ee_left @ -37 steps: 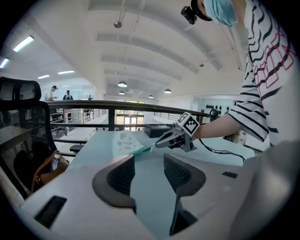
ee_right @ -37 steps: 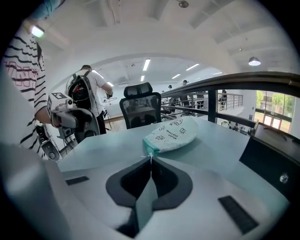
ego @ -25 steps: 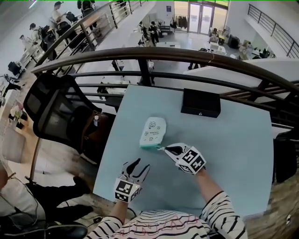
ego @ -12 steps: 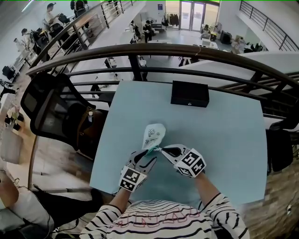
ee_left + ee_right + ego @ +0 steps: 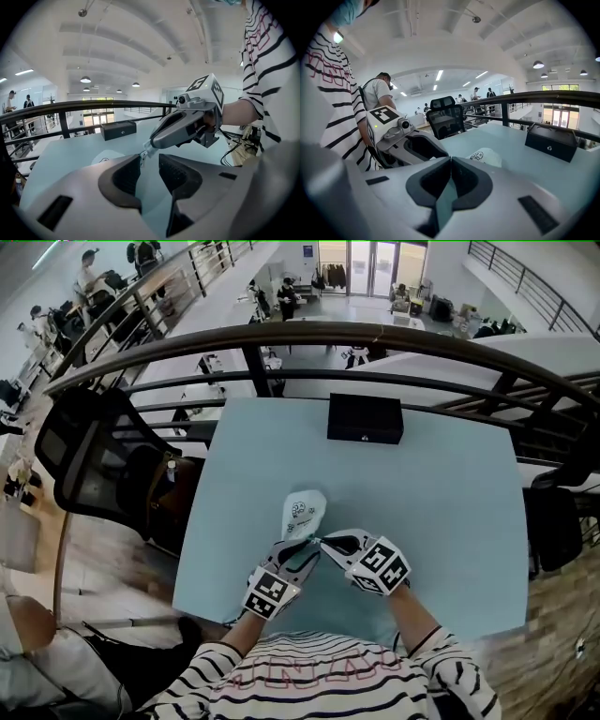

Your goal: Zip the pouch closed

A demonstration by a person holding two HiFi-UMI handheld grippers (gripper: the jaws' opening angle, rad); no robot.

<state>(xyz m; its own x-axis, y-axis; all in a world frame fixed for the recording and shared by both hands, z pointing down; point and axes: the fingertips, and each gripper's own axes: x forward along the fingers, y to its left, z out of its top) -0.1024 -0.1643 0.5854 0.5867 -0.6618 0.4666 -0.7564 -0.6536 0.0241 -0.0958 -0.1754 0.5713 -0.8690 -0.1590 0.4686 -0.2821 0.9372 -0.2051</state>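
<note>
A white pouch [image 5: 306, 510] with cartoon prints and a teal edge lies on the pale blue table [image 5: 450, 512], its near end drawn toward me. My right gripper [image 5: 322, 541] is shut on the small zipper pull [image 5: 142, 153] at that near end. My left gripper [image 5: 298, 549] has come in from the left, and its jaws are closing around the pouch's near teal corner; a gap still shows between the pads. In the left gripper view the right gripper's tip [image 5: 149, 144] sits just beyond my left gripper [image 5: 149, 161]. The right gripper view shows the pouch [image 5: 488, 156] past the shut right gripper [image 5: 450, 161].
A black box [image 5: 365, 418] stands at the table's far edge. A dark curved railing [image 5: 281, 338] runs behind it. A black office chair [image 5: 98, 460] stands to the table's left. People are in the hall beyond.
My left gripper has moved from the table's near left up to the pouch's near end and its jaws have narrowed. The right gripper has drawn the pouch nearer.
</note>
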